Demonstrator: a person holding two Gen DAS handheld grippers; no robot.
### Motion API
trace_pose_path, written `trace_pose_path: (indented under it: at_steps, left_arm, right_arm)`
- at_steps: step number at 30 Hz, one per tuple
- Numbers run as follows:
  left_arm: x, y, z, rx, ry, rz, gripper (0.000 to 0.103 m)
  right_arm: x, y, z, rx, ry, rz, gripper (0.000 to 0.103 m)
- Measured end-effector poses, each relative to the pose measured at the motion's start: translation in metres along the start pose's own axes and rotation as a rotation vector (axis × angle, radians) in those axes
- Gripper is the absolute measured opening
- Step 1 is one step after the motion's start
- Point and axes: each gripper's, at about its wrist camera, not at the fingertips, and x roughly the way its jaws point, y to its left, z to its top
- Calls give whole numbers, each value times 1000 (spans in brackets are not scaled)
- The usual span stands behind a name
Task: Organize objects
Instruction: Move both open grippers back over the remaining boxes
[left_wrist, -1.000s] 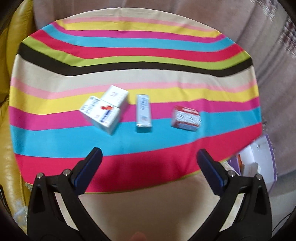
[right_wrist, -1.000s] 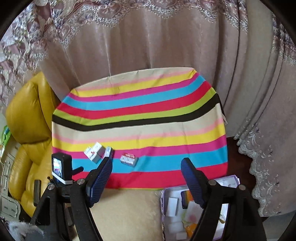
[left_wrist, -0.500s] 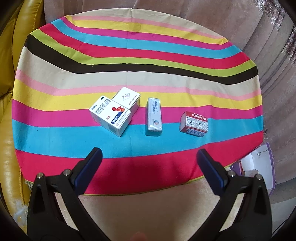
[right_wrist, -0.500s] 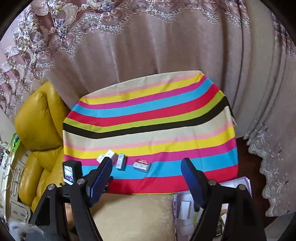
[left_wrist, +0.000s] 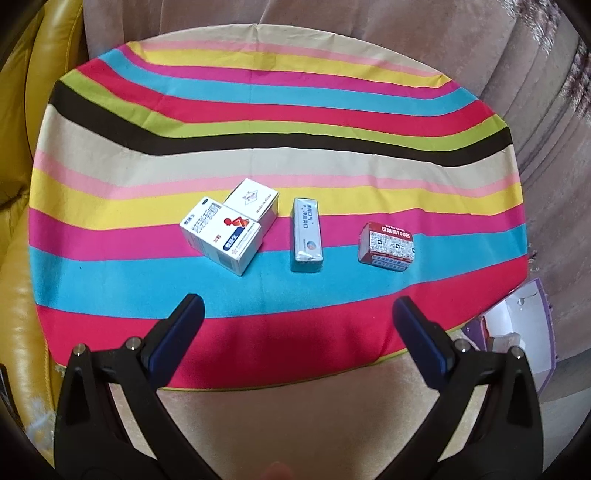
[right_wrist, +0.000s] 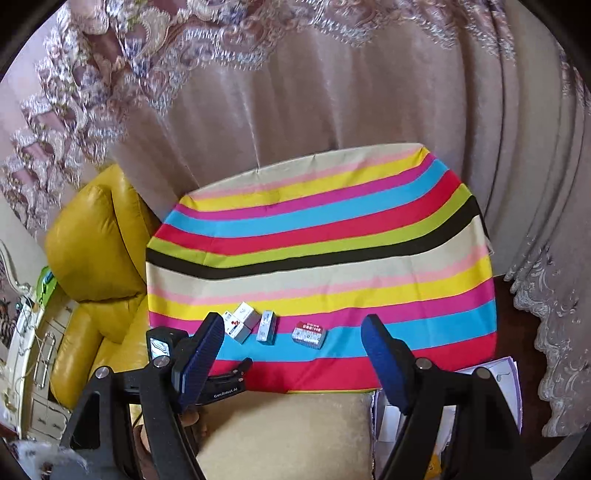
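left tool (left_wrist: 297, 321) jaws wide, empty; right tool (right_wrist: 291, 343) likewise.

Four boxes (left_wrist: 306, 235) in a row on the cloth (left_wrist: 258, 158), the two leftmost touching.

Striped cloth-covered table (left_wrist: 258, 147): two white boxes touching (left_wrist: 225, 236) (left_wrist: 255, 201), slim grey box (left_wrist: 306, 234), red box (left_wrist: 386, 245) lying apart.

Two touching white boxes (left_wrist: 229, 230), slim grey-blue box (left_wrist: 307, 234), red-white box (left_wrist: 386, 247), all flat
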Motion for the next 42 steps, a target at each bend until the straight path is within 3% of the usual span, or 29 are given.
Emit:
trace_pose_path:
  at_steps: [8,10,13,15,23,28,33,42]
  left_arm:
    - [1,0,-2,0,-2,10,102]
    - [1,1,-2,0,-2,7,102]
    - [0,4,-3,2,-3,-2,102]
    - [-1,7,-4,-4,-3,-10,102]
    - [-9,19,-11,-23,-18,-27,102]
    - [-10,24,-13,-26,-23,-26,96]
    - [-9,37,-14,-60,-6,-82,79]
    - [-5,45,-11,-97,12,-178,69]
  right_arm:
    - [64,-9,-29,37,78,-12,78]
    - [96,-10,-47,3,146,-63,78]
    - [128,-17,-75,32,219,-34,78]
    - [146,-20,-94,42,246,-62,78]
    - [185,-4,-145,-37,235,-199,78]
    - [197,14,-151,-129,224,-270,78]
    - [214,10,-141,-111,249,-327,78]
    - [255,15,-108,-113,264,-306,78]
